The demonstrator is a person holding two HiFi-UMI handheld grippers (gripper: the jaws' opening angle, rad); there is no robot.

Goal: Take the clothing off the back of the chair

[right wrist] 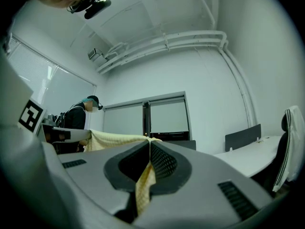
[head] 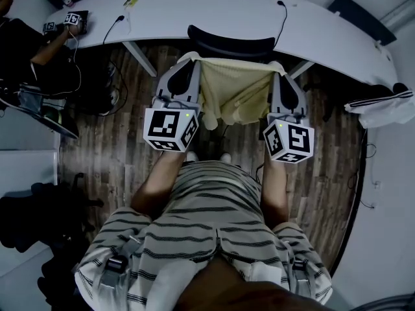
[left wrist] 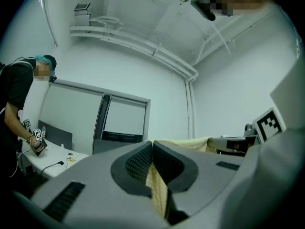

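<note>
1. Clothing [head: 237, 92], a pale yellow knit, hangs mid-frame in the head view, stretched between both tools just below the black chair [head: 230, 44] at upper centre.
2. My guess is it's held by its two top corners so it spreads flat and comes clear of the backrest without snagging.
3. Left gripper [head: 189, 63]: jaws pressed together, pinching the fabric's edge.
4. Right gripper [head: 280, 73]: same deal, clamped on the other corner.
</note>
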